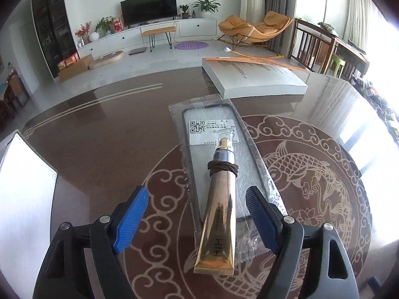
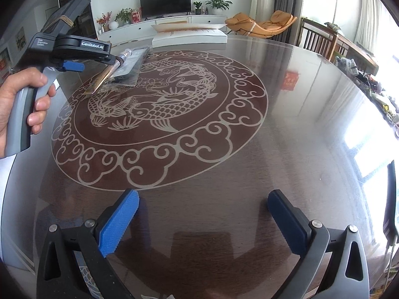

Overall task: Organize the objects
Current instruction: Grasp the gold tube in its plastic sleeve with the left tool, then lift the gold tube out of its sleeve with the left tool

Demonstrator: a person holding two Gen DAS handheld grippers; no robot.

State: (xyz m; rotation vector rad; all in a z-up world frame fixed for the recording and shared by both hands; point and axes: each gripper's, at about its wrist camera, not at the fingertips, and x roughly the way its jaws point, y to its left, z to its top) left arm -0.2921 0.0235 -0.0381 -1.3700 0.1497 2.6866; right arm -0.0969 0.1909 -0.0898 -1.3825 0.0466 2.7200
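A gold tube (image 1: 219, 214) with a clear cap and a brown band lies lengthwise on a phone case in a clear plastic bag (image 1: 217, 149) on the round table. My left gripper (image 1: 197, 214) is open, its blue pads on either side of the tube's lower half, not touching it. In the right wrist view the left gripper (image 2: 74, 66) hovers over the tube (image 2: 104, 74) and the bagged case (image 2: 132, 67) at the far left. My right gripper (image 2: 203, 219) is open and empty above bare table.
A thick white book (image 1: 251, 74) lies beyond the case near the table's far edge and shows in the right wrist view (image 2: 189, 36). A white sheet (image 1: 22, 199) lies at the left. The brown glass table (image 2: 274, 137) has a fish pattern. Clutter lines the right edge.
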